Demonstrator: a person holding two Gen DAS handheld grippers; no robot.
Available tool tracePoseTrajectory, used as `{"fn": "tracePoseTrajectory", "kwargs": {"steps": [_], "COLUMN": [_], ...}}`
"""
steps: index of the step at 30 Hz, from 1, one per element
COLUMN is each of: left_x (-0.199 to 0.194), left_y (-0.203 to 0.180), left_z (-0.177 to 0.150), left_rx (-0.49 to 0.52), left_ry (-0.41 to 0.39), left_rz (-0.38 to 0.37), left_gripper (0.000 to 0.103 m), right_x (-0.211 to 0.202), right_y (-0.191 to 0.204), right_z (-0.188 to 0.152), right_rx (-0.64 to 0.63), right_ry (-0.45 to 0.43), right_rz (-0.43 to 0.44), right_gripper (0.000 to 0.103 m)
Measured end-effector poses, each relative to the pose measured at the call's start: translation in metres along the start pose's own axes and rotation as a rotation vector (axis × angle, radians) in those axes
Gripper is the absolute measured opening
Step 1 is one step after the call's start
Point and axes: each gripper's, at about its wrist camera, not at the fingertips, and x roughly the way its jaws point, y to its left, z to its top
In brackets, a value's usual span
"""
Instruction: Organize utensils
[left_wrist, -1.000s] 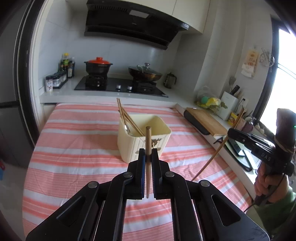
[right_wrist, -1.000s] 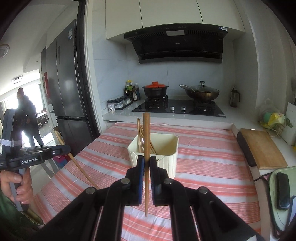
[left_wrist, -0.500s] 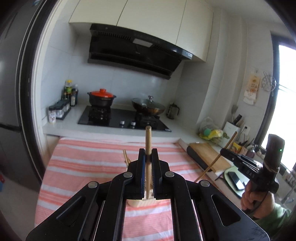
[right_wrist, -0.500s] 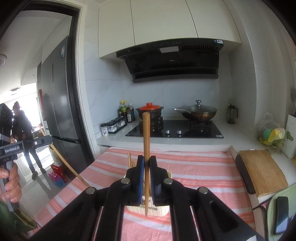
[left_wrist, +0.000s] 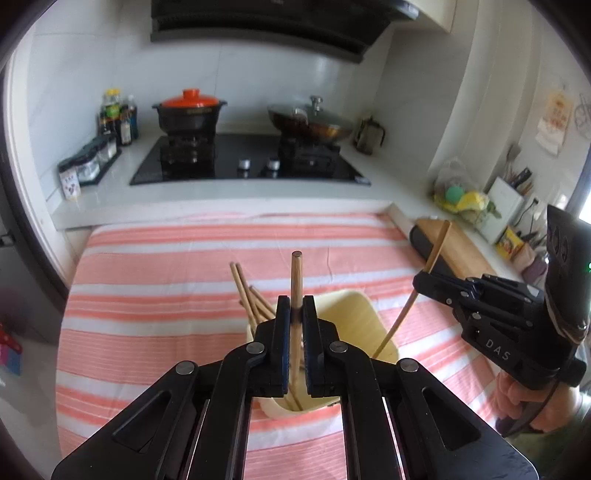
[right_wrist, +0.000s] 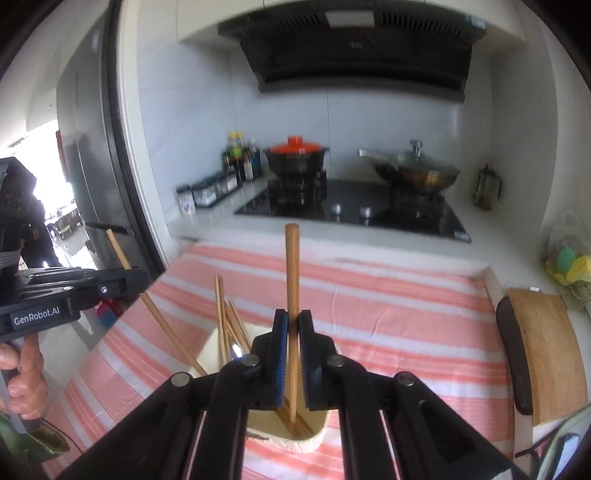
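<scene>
A cream utensil holder (left_wrist: 354, 314) (right_wrist: 317, 435) stands on the striped tablecloth and holds several wooden chopsticks (left_wrist: 247, 291) (right_wrist: 225, 317). My left gripper (left_wrist: 295, 325) is shut on a wooden chopstick (left_wrist: 296, 280), held upright with its lower end inside the holder. My right gripper (right_wrist: 293, 339) is shut on another wooden chopstick (right_wrist: 292, 273), its lower end also inside the holder. Each gripper shows in the other's view: the right one (left_wrist: 424, 282) at the holder's right, the left one (right_wrist: 142, 275) at its left.
The orange-striped cloth (left_wrist: 166, 266) covers the table. Behind it is a counter with a black hob (left_wrist: 243, 162), an orange-lidded pot (left_wrist: 189, 110), a lidded wok (left_wrist: 310, 122) and condiment bottles (left_wrist: 118, 118). A wooden cutting board (right_wrist: 543, 350) lies to the right. A fridge (right_wrist: 92, 166) stands left.
Both grippers have come down and closer over the holder, after rising half a second ago. The lower ends of both chopsticks are now inside the holder.
</scene>
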Motion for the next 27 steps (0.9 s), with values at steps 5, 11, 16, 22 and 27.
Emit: {"fn": "tracePoseTrajectory", "kwargs": {"steps": [5,11,16,22,27], "left_x": [0.052,0.028,-0.029,-0.089,-0.13], "left_y": [-0.004,-0.001,-0.018,-0.058,-0.079], "left_z": [-0.005,-0.025,-0.059,-0.103,-0.134], "left_rx": [0.011,0.011,0.076,0.145,0.133], "left_ry": [0.1,-0.021,-0.182,-0.326,-0.364], "left_rz": [0.037,0.121,0.259,0.395,0.417], "left_gripper": [0.006,0.082,0.101,0.103,0.103], "right_x": [0.068,0.072,0.015,-0.074,-0.125], "right_y": [-0.011,-0.028,-0.031,-0.002,0.023], "right_z": [-0.013,-0.027,-0.042,-0.077,-0.106], "right_rx": [0.036,0.161,0.153,0.077,0.077], "right_ry": [0.206,0.136,0.014,-0.118,-0.143], "right_rz": [0.039,0.059,-0.008,-0.081,-0.094], "right_gripper": [0.007,0.056,0.059,0.087,0.088]}}
